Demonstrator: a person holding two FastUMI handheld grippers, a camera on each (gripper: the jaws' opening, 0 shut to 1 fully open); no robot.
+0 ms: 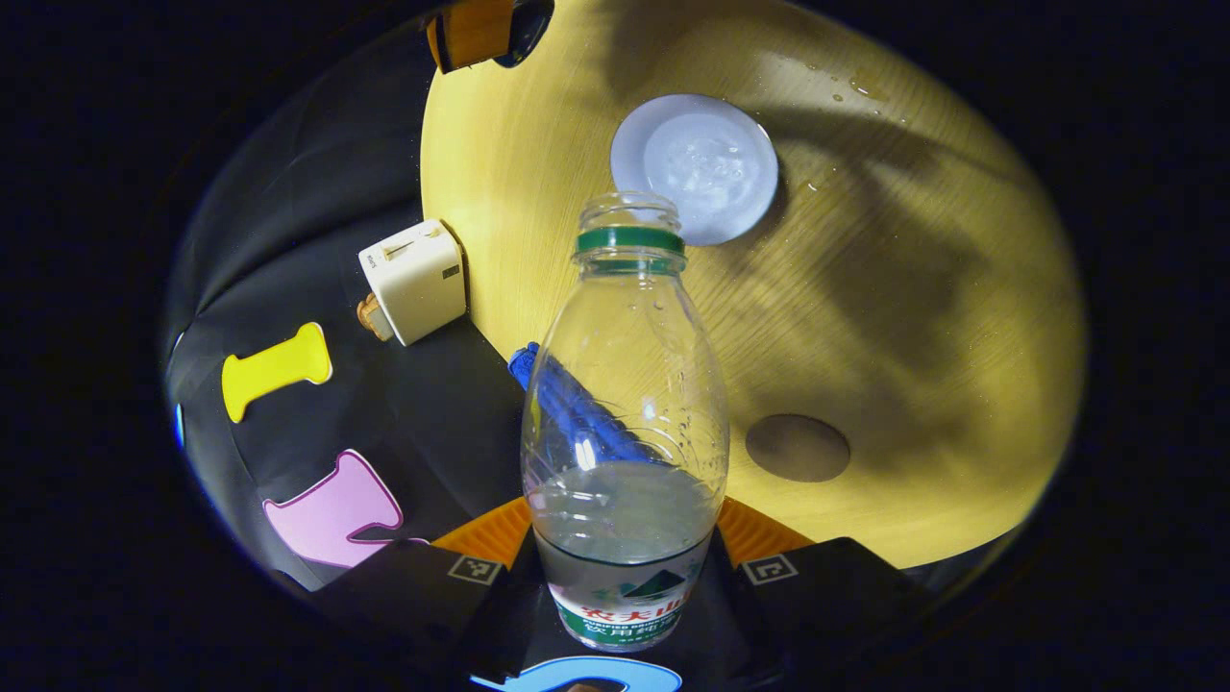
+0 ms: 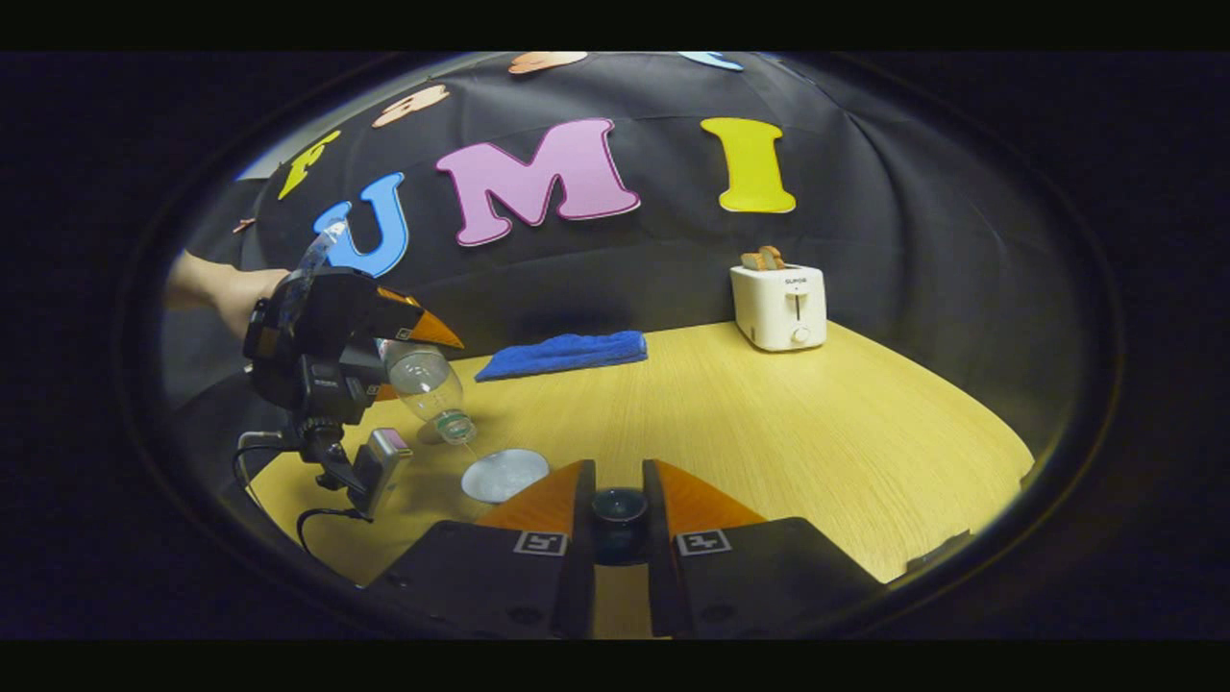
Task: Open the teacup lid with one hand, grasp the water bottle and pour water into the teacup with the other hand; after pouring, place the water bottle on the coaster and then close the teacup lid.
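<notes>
Wooden table (image 2: 769, 413): left gripper (image 1: 625, 567) pinches water bottle (image 1: 625, 404), tilted, mouth over open teacup (image 1: 695, 168); right gripper (image 2: 619, 500) clamps teacup lid (image 2: 619, 507).

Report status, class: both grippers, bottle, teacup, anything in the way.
Left gripper shut on water bottle, tipped over open teacup. Right gripper shut on teacup lid. Coaster free; water drops on table.

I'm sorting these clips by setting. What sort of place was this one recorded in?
Probably a staged recording booth set up like a kitchen table, not a real home: a black cloth wall backs a wooden table with a toaster, a blue towel and a water bottle.
</notes>
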